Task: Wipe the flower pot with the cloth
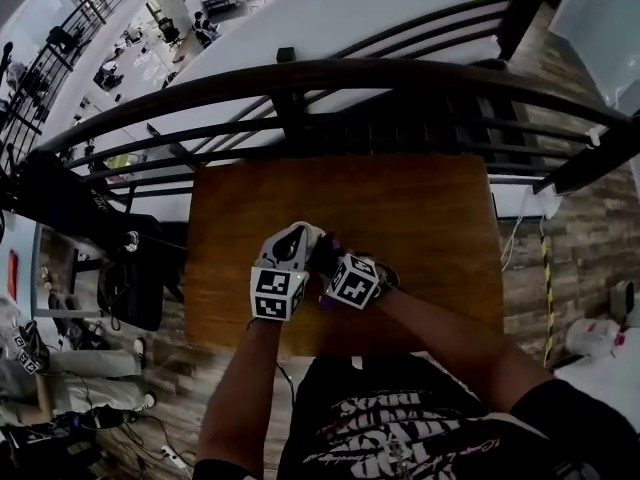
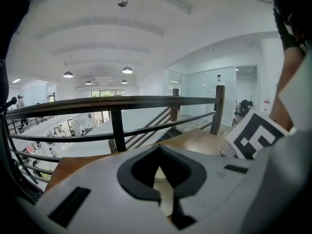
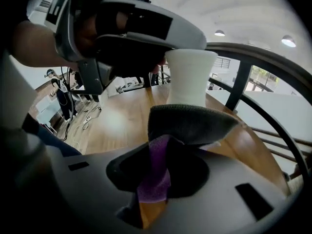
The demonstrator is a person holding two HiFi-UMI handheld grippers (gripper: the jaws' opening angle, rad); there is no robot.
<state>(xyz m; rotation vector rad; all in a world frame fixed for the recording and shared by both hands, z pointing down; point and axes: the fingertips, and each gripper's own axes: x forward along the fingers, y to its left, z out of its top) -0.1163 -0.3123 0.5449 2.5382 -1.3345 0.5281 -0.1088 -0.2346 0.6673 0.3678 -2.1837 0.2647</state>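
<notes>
The right gripper (image 3: 156,179) has its jaws narrowed on a bunched fold of the purple-and-grey cloth (image 3: 190,123), whose loose grey end bulges forward just short of the white flower pot (image 3: 191,77). The left gripper (image 2: 163,191) pinches the pot at its rim, a pale sliver showing between its near-closed jaws. A hard sideways rub would likely twist the pot out of that rim-only pinch or tip it onto the wooden table (image 3: 117,121), and the cloth might drag free. The pot's inside is out of sight, so its contents cannot be told
</notes>
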